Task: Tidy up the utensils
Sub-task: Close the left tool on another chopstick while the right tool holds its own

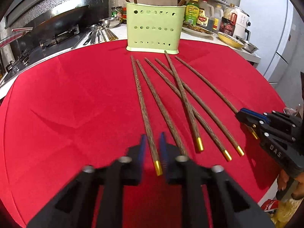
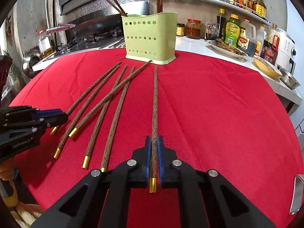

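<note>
Two chopsticks: rightmost (image 2: 154, 117) clamped in right hand-held gripper (image 2: 154, 152); leftmost (image 1: 143, 112) between parted left hand-held gripper (image 1: 153, 148).

My table wears a red cloth (image 1: 66, 95). On it stands the green perforated utensil holder (image 1: 153, 27) at the far edge, and six gold-capped wooden chopsticks (image 1: 159, 104) fan out before it, one lying across two of the others.

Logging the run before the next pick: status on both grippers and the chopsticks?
Left gripper straddles the leftmost chopstick, pads not yet touching. Right gripper shut on the rightmost chopstick. Four loose between, two crossed. Green holder ahead, path unobstructed.
</note>
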Tool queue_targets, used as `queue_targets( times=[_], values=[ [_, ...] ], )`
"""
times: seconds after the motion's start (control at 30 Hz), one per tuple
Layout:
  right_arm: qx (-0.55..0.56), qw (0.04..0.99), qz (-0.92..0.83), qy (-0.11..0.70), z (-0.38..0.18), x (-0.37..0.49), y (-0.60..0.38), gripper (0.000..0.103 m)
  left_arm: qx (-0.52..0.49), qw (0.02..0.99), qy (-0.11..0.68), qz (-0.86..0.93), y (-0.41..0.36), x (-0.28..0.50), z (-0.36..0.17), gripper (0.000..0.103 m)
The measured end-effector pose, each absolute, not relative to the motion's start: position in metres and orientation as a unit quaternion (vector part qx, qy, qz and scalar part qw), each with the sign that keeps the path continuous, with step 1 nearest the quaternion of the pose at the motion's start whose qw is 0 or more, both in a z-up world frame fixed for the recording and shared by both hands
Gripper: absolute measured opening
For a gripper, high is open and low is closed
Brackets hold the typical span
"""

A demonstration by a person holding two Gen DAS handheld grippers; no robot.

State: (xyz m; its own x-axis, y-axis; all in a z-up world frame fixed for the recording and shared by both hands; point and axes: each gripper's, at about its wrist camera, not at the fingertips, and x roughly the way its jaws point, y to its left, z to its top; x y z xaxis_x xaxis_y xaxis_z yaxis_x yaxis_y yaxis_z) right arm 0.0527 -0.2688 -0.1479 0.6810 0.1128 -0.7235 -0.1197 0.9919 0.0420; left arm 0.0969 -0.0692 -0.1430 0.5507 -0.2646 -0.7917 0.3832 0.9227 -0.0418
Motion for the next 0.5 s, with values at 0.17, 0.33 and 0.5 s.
queue_targets(
  times=[0.17,0.33,0.5],
  values=[
    [0.016,0.918,0.042,0.395,-0.148,0.053,-0.277,0.007,0.092,0.889,0.428,-0.133,-0.065,0.094,-0.142,0.007],
    [0.033,0.917,0.017,0.397,-0.147,0.046,-0.288,0.007,0.074,0.894,0.435,-0.078,-0.037,0.087,-0.141,0.007],
    [0.021,0.918,0.023,0.395,-0.148,0.046,-0.279,0.007,0.074,0.895,0.431,-0.083,-0.029,0.083,-0.140,0.007]
  ],
)
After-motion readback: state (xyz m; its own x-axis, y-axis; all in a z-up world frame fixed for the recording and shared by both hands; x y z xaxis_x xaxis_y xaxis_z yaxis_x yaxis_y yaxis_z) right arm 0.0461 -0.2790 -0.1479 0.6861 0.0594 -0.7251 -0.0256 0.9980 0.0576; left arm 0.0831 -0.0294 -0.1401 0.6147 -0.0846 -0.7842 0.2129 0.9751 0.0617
